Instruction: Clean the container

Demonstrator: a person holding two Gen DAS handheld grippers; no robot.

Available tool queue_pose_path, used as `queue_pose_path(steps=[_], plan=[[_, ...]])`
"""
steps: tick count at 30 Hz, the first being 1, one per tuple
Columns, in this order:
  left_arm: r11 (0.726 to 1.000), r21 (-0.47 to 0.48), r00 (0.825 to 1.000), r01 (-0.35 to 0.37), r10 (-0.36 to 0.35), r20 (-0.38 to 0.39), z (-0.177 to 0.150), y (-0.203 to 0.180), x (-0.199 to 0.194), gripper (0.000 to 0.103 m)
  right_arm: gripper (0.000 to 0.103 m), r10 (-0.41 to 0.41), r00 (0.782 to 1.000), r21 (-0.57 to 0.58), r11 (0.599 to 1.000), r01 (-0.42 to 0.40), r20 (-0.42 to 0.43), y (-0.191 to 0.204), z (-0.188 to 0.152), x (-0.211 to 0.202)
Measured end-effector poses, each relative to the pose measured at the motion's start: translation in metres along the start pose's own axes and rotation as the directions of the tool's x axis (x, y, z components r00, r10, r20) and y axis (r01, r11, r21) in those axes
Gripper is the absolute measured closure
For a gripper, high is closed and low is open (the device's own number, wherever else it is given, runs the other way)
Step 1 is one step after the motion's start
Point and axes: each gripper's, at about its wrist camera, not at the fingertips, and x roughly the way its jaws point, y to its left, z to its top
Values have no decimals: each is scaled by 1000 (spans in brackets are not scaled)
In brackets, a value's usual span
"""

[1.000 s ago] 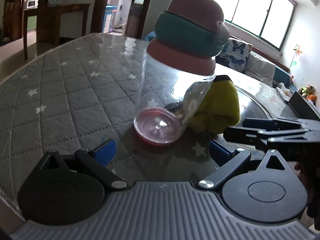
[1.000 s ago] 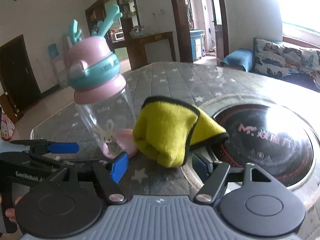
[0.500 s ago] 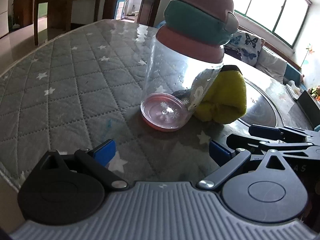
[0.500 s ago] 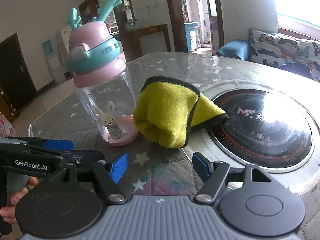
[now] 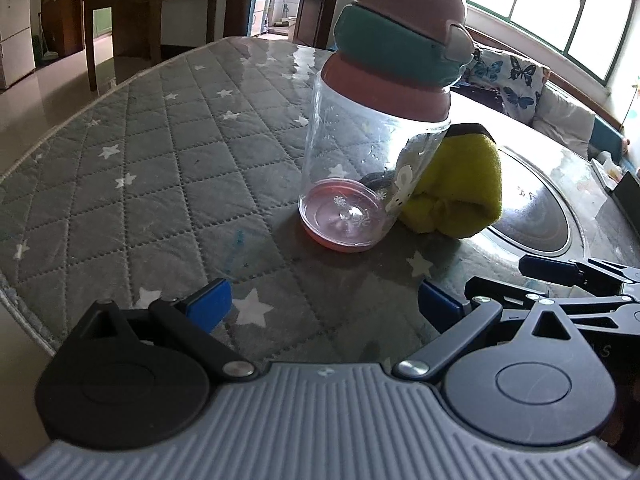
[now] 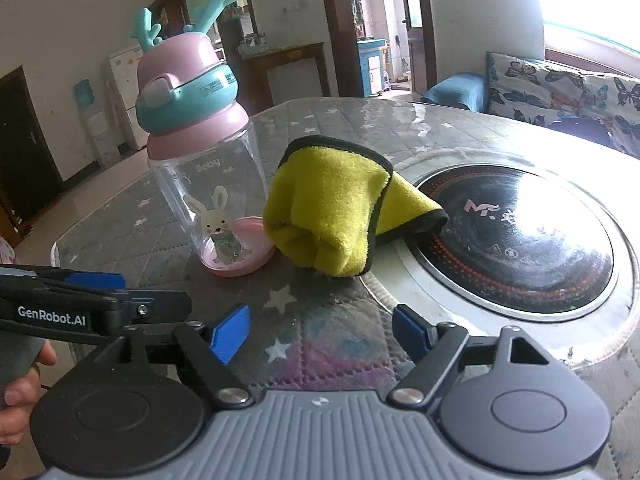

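A clear baby bottle with a pink base, a pink and teal lid and teal antlers stands upright on the quilted table; it also shows in the right wrist view. A crumpled yellow cloth with a black edge lies right beside it, touching or nearly so, and shows in the right wrist view too. My left gripper is open and empty, a short way in front of the bottle. My right gripper is open and empty, in front of the cloth.
A round black induction cooktop is set into the table just right of the cloth. The grey star-patterned table cover ends in a curved edge at the left. A sofa with butterfly cushions stands behind the table.
Both grippers have drawn back from the bottle and cloth, which now look smaller and farther off. The bottle, tilted a second ago, now stands upright.
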Motion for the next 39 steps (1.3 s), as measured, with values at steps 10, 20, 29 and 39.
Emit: queue_pose_path(steps=[10,20,29,39], plan=[[999,29,999,-43,43,7,0,-4,-6,3,15,-14,1000,12,1000,14,-7,1,-3,-3],[993,77,996,-91,89,26,2,-6,-9,3,11,-23,1000,23,999,23,-9,1,-6,-4],[986,111,992,-122,120,26,-1,-7,-7,3,10,-25,999,23,999,25,-30,1,-11,0],[979,140,989,-148,146,20,-3,-5,-4,2,5,-29,999,16,999,29,-38,4,-15,1]])
